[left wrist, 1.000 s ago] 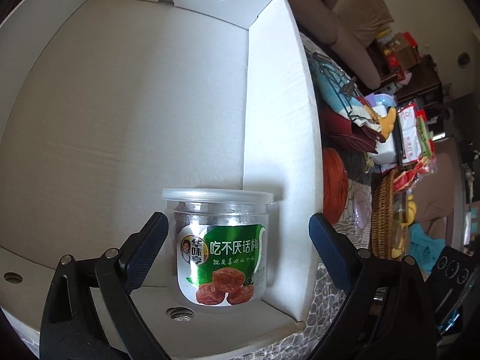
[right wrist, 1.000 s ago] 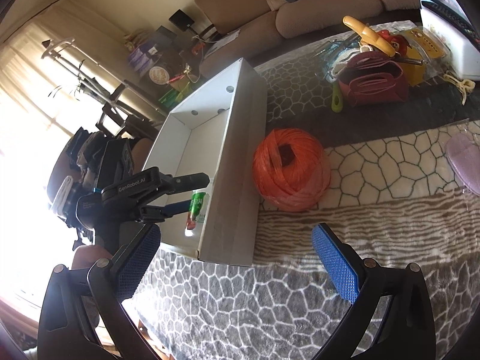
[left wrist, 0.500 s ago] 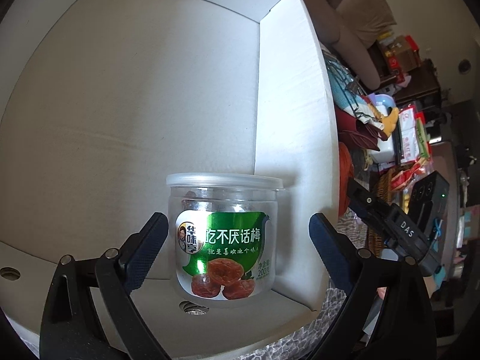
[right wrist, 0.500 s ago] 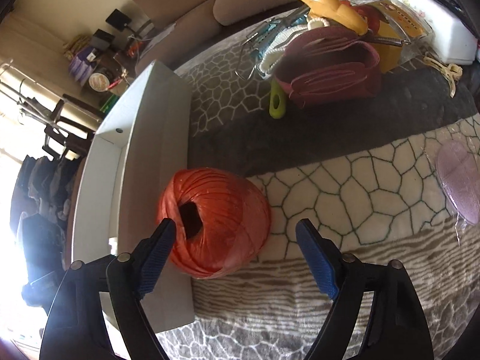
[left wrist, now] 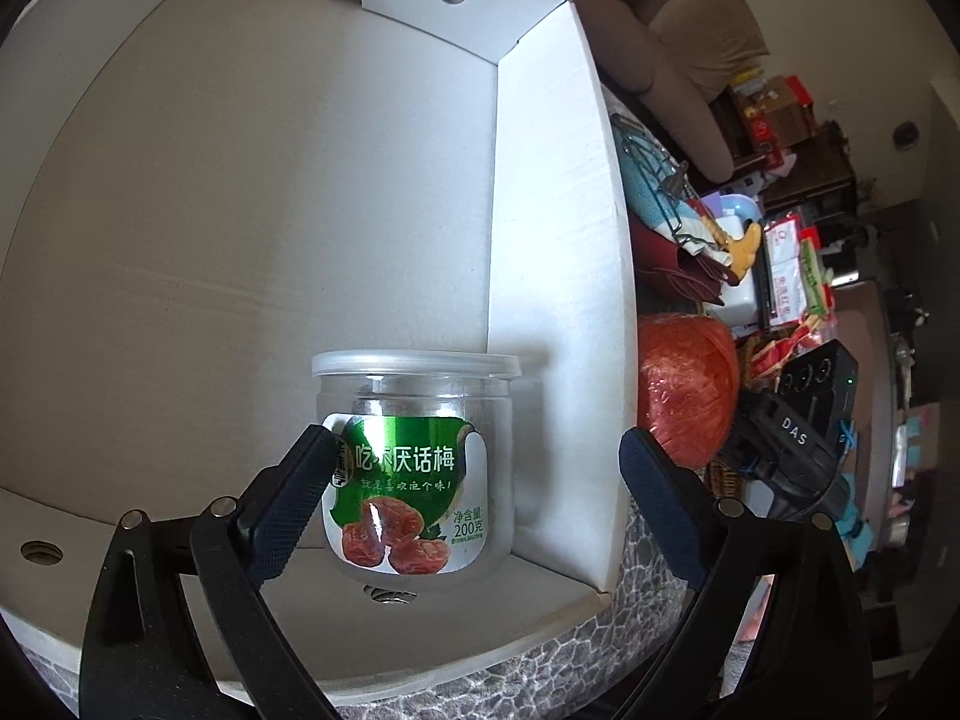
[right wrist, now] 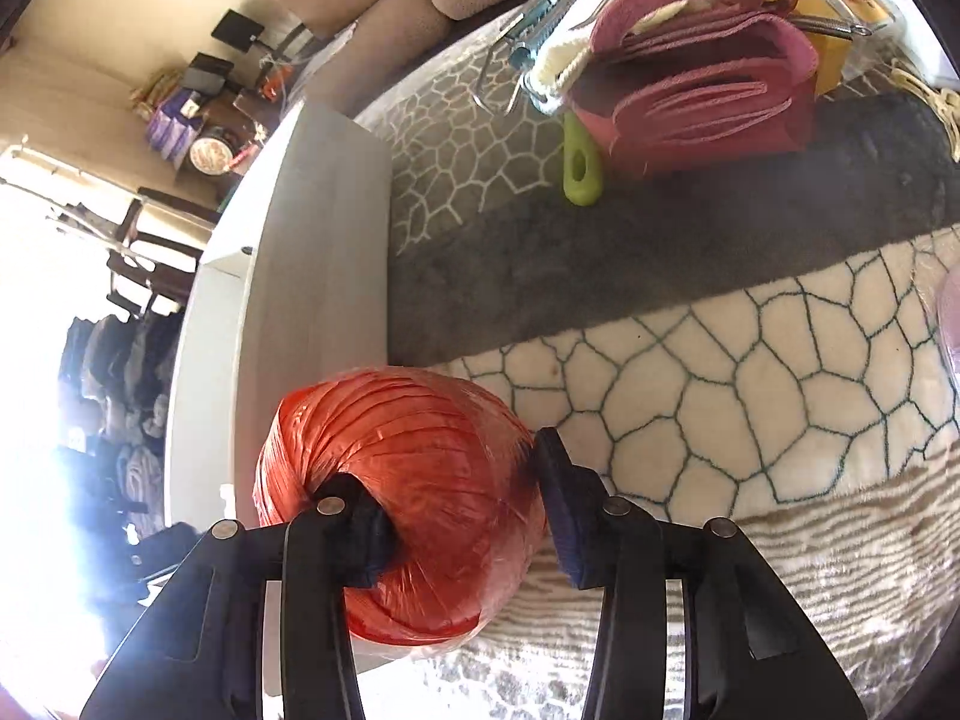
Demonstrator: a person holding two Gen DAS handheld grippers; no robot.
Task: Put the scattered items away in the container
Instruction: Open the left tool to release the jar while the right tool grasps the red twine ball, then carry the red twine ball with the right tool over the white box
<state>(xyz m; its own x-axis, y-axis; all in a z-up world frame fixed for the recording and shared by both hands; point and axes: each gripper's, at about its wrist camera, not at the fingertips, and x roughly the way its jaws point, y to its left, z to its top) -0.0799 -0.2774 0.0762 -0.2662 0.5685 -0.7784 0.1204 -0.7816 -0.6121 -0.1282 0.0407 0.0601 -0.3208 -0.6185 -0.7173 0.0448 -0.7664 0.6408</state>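
Observation:
A clear plastic jar (left wrist: 417, 468) with a green plum label stands upright inside the white cardboard box (left wrist: 252, 192), near its right wall. My left gripper (left wrist: 474, 504) is open around the jar, fingers apart from its sides. My right gripper (right wrist: 456, 516) is closed on an orange ball of twine (right wrist: 408, 480), with one finger in the ball's centre hole and the other on its outer side. The ball sits against the box's outer wall (right wrist: 318, 252) on the patterned rug. The ball also shows in the left wrist view (left wrist: 684, 384).
A folded maroon cloth (right wrist: 702, 90), a green handle (right wrist: 581, 165), metal tongs and yellow items lie on the rug beyond the ball. A sofa stands behind. Snack packets and a wicker basket (left wrist: 786, 276) lie right of the box.
My right gripper moved forward and down onto the orange ball and closed on it. My left gripper stayed open and shifted slightly around the jar.

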